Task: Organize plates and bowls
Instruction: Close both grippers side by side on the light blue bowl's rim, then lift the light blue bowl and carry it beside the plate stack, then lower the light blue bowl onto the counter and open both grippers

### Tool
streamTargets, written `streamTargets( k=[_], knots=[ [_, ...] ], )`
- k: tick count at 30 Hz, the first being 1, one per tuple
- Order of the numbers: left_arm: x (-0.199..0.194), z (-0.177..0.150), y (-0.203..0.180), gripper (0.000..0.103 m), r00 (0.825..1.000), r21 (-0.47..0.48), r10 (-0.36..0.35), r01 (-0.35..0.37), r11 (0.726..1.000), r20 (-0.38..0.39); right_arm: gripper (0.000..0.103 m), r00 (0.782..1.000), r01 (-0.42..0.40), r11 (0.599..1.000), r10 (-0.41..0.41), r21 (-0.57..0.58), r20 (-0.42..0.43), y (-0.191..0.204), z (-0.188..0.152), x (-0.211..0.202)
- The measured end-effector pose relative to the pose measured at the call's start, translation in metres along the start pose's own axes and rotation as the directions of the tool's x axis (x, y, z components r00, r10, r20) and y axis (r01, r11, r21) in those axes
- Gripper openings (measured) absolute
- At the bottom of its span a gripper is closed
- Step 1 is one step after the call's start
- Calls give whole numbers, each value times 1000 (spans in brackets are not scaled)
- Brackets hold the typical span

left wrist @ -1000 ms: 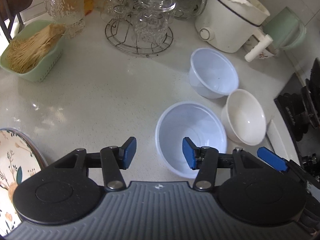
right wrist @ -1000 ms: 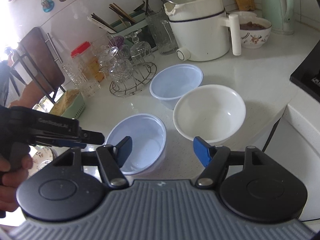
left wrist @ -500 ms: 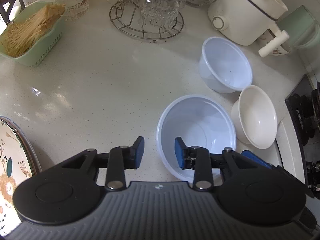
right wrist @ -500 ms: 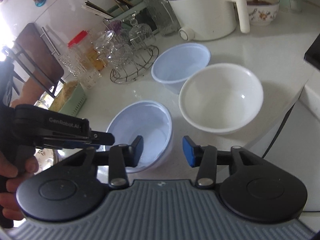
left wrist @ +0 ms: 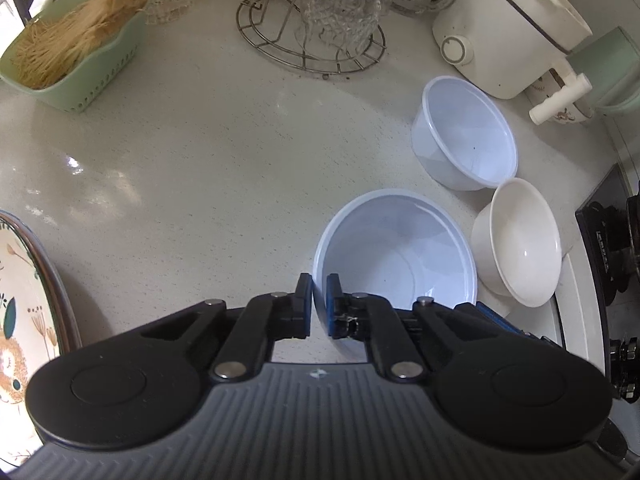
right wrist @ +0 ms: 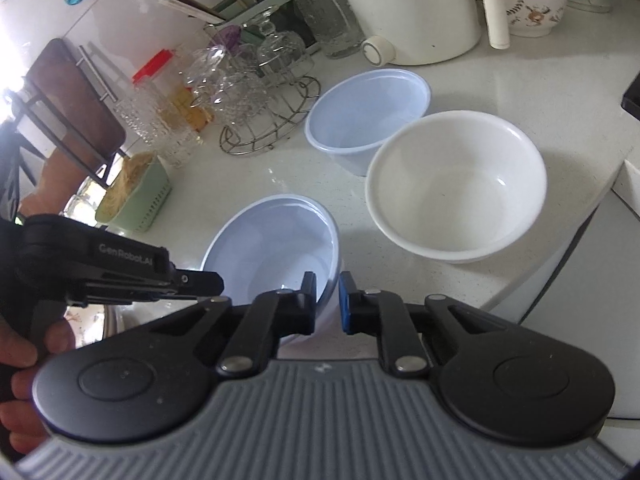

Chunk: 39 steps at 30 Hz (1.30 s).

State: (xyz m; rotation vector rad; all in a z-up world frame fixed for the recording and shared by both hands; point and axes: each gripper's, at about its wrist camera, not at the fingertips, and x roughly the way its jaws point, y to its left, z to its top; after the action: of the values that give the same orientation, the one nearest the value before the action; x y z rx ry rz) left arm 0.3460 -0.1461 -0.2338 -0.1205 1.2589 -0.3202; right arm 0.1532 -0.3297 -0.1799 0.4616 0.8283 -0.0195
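The near blue bowl [left wrist: 394,256] stands on the counter [left wrist: 180,168], directly ahead of both pairs of fingers. The left gripper [left wrist: 319,306] pinches its near-left rim, one pad outside the wall and one inside. The right gripper [right wrist: 327,304] pinches the near-right rim in the same way, so the bowl is held from two sides.

To do this step well, I think both hands should rise together and stay level, because a thin rim can slip or bend if one side pulls harder. The bowl should go up clear of its neighbours before it moves sideways.

The bowl looks like thin, smooth plastic, round with a small rolled lip. Beyond the fingers and to the right is a second blue bowl [left wrist: 466,136] of the same kind. The white bowl [left wrist: 520,244], just right of the held one, looks thicker and glossy, perhaps ceramic. The counter is pale, speckled and shiny.
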Motion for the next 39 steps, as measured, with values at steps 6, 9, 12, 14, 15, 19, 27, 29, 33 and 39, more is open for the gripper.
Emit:
streamTargets(
  k=[6,9,12,14,15,19,27,29,33,39],
  knots=[
    [-15,-2,11,8,999,-41,16,-14,999,44,14,1000,-13,999,13,-33,-10,15,4,2],
    [-23,-3,26,8,998,-88,17,-12,996,55,14,999,-39,998,38,-50,-11,25,7,4],
    [-33,-6,41,8,997,-125,29,-20,992,70,14,997,-71,995,70,-70,-19,37,10,7],
    [-38,-8,48,8,996,-138,45,-34,990,74,14,997,-81,992,79,-100,-25,47,9,10],
    [-39,-9,52,8,996,-140,53,-42,989,76,14,996,-86,990,83,-109,-30,51,8,11],
    [-41,-14,62,8,994,-143,89,-79,987,66,14,994,-104,987,98,-122,-55,61,3,18],
    [-39,-23,70,9,989,-139,134,-126,982,55,14,991,-113,981,100,-155,-90,72,-4,25],
    [-38,-24,72,9,989,-141,142,-134,981,49,14,990,-116,978,99,-176,-100,75,-3,27],
    [-39,-25,72,9,988,-132,149,-142,981,42,16,989,-109,973,87,-205,-117,80,-3,31],
    [-43,-24,70,13,988,-128,153,-147,981,39,16,988,-102,979,80,-175,-129,79,-6,34]
  ],
)
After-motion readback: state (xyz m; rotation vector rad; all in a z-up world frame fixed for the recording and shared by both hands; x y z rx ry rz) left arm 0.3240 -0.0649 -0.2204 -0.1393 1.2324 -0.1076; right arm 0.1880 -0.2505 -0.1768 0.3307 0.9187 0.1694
